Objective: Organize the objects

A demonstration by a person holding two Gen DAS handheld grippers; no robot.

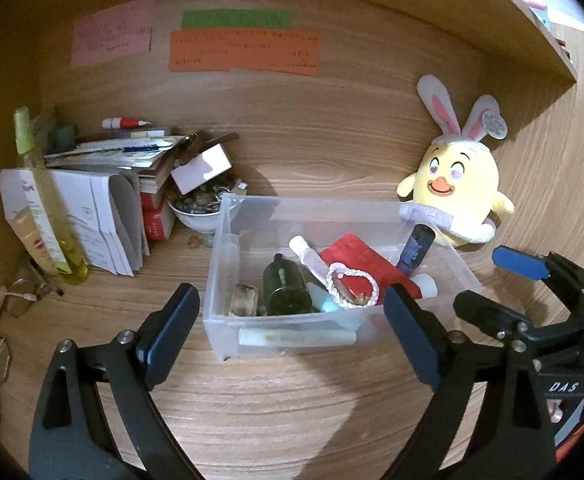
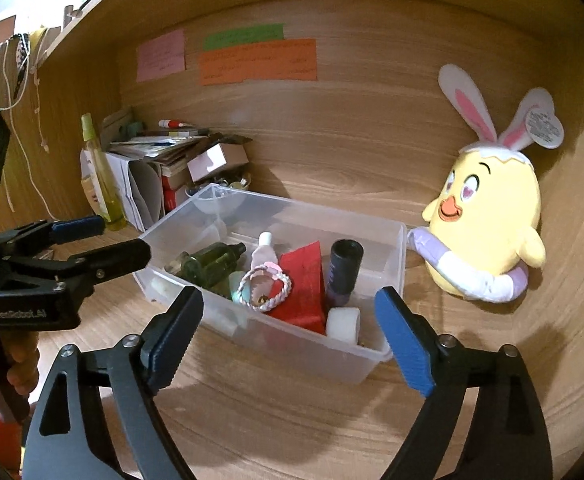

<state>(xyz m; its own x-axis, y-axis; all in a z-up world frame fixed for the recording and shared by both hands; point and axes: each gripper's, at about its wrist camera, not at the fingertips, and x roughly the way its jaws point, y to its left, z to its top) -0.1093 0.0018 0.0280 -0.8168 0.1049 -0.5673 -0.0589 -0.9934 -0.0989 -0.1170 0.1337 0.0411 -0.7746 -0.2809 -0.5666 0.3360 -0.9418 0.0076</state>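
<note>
A clear plastic bin [image 1: 222, 248] [image 2: 395, 248] sits on the wooden desk just beyond both grippers. Inside it lie a green glass bottle [image 1: 286, 288] [image 2: 208, 262], a red packet [image 1: 365, 262] [image 2: 305, 280], a braided bracelet [image 1: 351, 286] [image 2: 266, 286], a dark purple tube [image 1: 415, 248] [image 2: 343, 270] and a small white bottle [image 2: 266, 250]. My left gripper [image 1: 290, 296] [image 2: 116, 238] is open in front of the bin's near wall, with nothing held. My right gripper [image 2: 288, 294] [image 1: 491, 280] is open at the bin's right front corner, also holding nothing.
A yellow chick plush with bunny ears [image 1: 459, 184] [image 2: 491, 216] leans on the back wall right of the bin. At the left stand a stack of books and papers [image 1: 112, 184], a bowl of beads [image 1: 200, 208], a yellow spray bottle [image 1: 48, 208] and glasses [image 1: 20, 296].
</note>
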